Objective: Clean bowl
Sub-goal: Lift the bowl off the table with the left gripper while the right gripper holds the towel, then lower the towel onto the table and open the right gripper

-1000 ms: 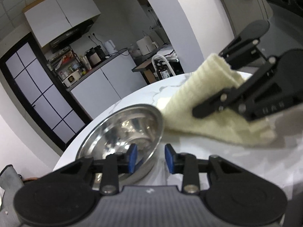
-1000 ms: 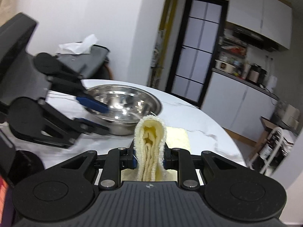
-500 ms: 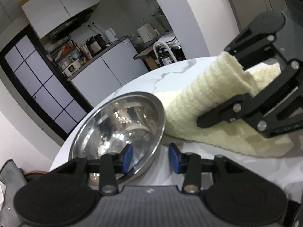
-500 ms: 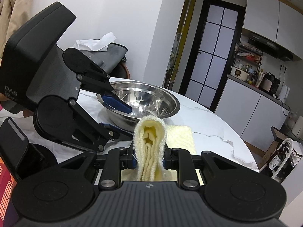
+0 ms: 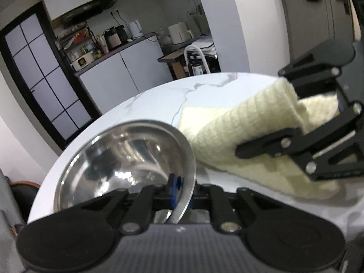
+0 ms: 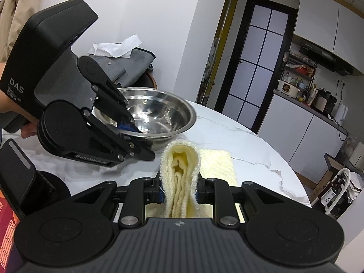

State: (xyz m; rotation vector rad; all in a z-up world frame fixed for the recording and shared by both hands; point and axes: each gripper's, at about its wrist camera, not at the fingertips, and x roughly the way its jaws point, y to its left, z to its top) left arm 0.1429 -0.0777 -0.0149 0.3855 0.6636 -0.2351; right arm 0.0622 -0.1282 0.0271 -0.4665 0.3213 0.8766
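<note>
My left tongs (image 5: 182, 191) have just closed on the bowl's (image 5: 127, 157) near rim; my right tongs (image 6: 179, 192) pinch the folded cloth (image 6: 180, 170) just right of it.

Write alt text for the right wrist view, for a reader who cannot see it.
The right tongs pinch a folded cream knitted cloth over a white marble table. Just beyond, the left tongs, held in a person's hand, are clamped on the near rim of a steel bowl.
</note>
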